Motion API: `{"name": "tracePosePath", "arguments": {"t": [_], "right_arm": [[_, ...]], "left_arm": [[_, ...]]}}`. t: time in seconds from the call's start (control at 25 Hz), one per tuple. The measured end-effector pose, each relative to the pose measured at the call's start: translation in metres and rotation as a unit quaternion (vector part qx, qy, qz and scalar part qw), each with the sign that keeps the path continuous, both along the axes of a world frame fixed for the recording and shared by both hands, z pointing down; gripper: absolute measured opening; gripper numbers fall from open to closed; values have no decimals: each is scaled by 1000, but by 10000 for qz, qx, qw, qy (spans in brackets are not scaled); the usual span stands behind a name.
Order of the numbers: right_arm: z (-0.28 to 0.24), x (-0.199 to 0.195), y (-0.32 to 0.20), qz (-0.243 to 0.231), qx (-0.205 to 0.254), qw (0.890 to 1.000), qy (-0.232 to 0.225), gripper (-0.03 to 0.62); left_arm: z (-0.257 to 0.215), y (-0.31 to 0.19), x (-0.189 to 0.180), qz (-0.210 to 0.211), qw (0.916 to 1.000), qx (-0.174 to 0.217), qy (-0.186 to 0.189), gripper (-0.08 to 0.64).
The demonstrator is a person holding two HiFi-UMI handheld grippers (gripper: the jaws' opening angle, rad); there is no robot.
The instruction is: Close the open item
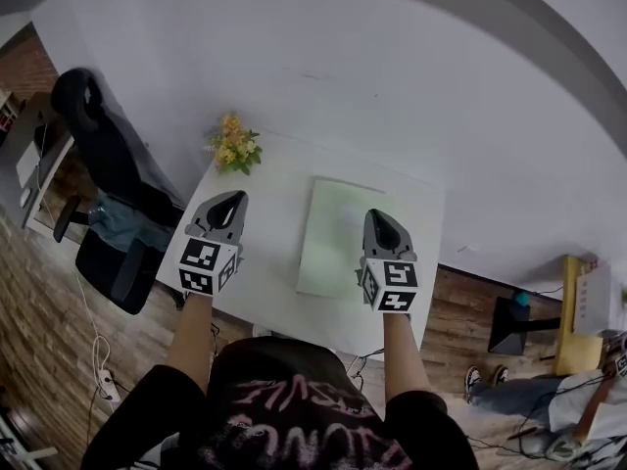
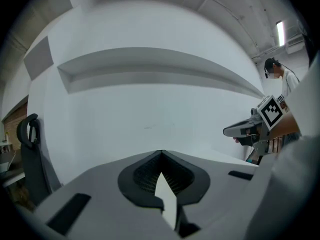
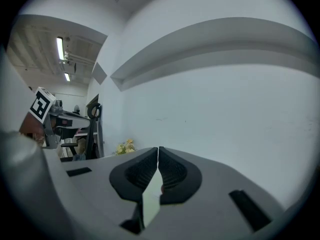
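While nothing is yet being handled, the white tabletop [image 1: 266, 218] carries the pale green flat item [image 1: 336, 233] right of centre, and the left gripper [image 1: 233, 200] and right gripper [image 1: 378, 217] hover above it, both clenched and empty, apparently staged for approach.

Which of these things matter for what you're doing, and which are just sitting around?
For the job: pale green flat item on the white table; left gripper and right gripper, jaws shut, holding nothing.
Just lying about: yellow flowers; black office chair.
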State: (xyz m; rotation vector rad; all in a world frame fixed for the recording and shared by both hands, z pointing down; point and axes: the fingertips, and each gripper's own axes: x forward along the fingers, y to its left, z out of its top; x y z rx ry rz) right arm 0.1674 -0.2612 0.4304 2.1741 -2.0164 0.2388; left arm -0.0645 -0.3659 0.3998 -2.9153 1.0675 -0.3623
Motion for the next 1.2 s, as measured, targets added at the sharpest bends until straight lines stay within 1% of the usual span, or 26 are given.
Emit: {"name": "tracePosePath", "arguments": {"t": [0.12,0.2,0.36,0.52,0.68,1.2], "right_arm": [[-10,-6,-4,-62,73,9999,70,25],[-16,-8,-4,-75,140,9998,105,25],[-26,-5,-5,-11,219,9996,157,23],[-31,-3,-5,16,244,9995,183,25],[-33,-1,-4,-2,251,9995,191,25],[-39,4,-3,0,277,9993,250,25]], "left_arm": [[-11,-1,-13,-149,9998,98,95,14],[-16,0,-17,-177,9997,139,132,14],[-26,-1,-17,-182,9993,172,283,14],[-32,-4,-17,-211,9992,155,315,14],[-35,-5,-15,-190,9989,105,424,14],[-40,-4,-9,-96,9991,181,365,14]]}}
